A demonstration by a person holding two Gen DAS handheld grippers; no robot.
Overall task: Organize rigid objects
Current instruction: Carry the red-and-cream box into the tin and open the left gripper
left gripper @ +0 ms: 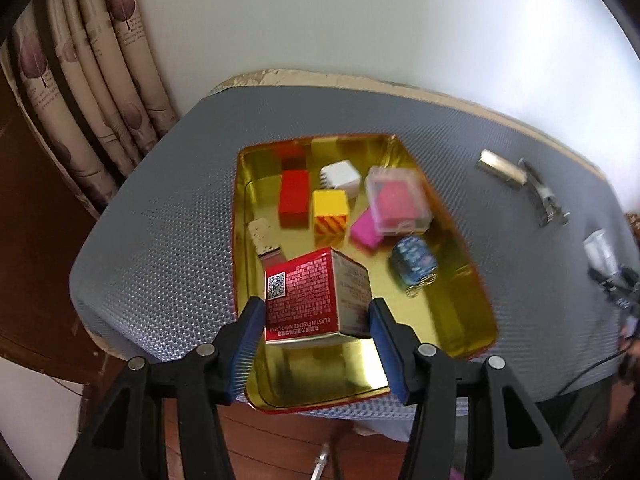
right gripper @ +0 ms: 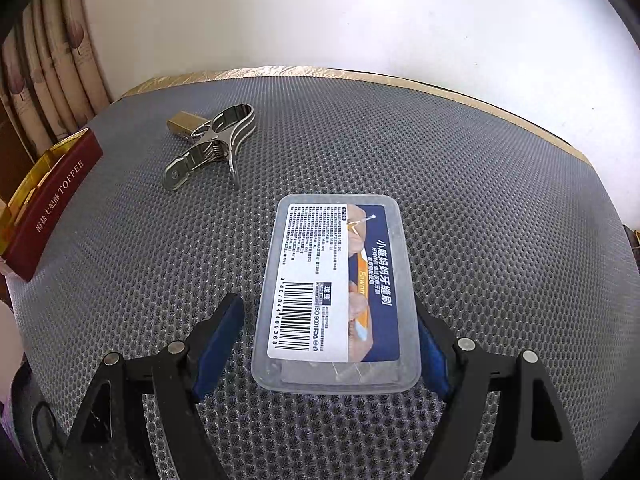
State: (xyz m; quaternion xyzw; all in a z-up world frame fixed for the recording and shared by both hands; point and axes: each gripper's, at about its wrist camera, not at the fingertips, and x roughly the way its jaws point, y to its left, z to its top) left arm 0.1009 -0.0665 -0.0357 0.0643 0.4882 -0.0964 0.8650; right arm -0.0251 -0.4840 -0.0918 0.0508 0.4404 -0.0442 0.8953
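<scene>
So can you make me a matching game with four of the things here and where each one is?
Things:
1. red cream box
2. yellow block
3. metal clip
4. clear plastic case

Places:
A. lying on the grey mat, touching a small brass piece
B. held between the left gripper's pads
C. flat on the mat between the right gripper's open fingers
D. standing in the gold tin beside a red block

Pairs: 1-B, 2-D, 3-A, 4-C

A home room: leaf-print curtains hang by a white wall, wooden floor beneath the mat-covered table.
</scene>
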